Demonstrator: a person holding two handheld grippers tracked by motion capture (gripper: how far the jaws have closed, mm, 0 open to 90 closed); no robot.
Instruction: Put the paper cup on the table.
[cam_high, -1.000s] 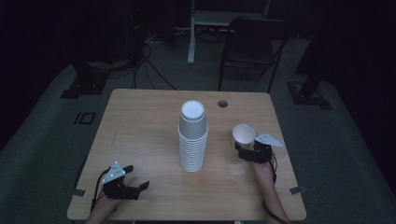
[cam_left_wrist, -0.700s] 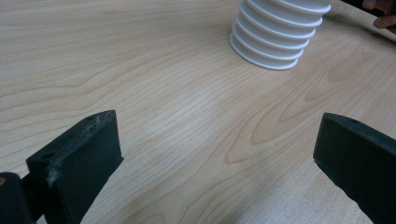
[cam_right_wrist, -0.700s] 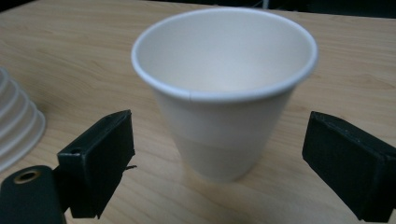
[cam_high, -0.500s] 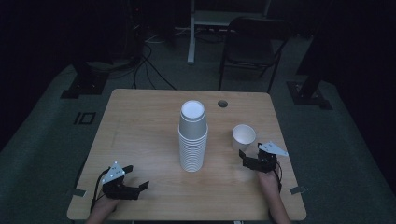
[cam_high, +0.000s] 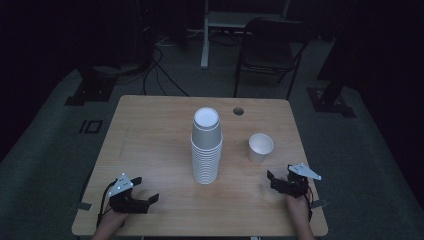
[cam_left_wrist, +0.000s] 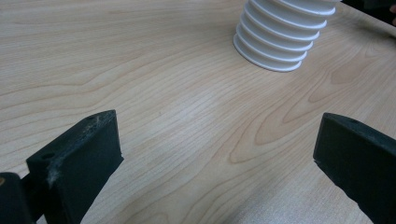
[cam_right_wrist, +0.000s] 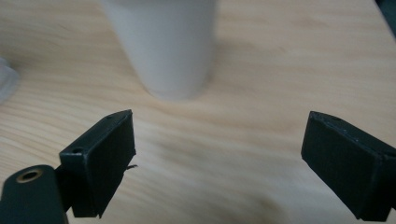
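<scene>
A tall stack of upside-down white paper cups (cam_high: 206, 146) stands in the middle of the wooden table (cam_high: 150, 130); its ribbed base (cam_left_wrist: 280, 39) appears ahead in the left gripper view. A single white cup (cam_high: 260, 147) stands upright, mouth up, to the right of the stack, and it looms just ahead as a white cup (cam_right_wrist: 163, 44) in the right gripper view. My right gripper (cam_high: 278, 181) is open near the front right edge, a short way back from that cup, holding nothing. My left gripper (cam_high: 145, 192) is open at the front left, empty, jaws pointing toward the stack.
A round cable hole (cam_high: 238, 111) sits near the table's far edge. A dark folding chair (cam_high: 270, 47) and a white desk frame (cam_high: 210, 30) stand on the floor beyond the table. Cables (cam_high: 160, 65) run across the floor at the back left.
My right gripper let go of the single cup, which now stands upright on the table, and drew back toward the front edge. The left gripper has not moved.
</scene>
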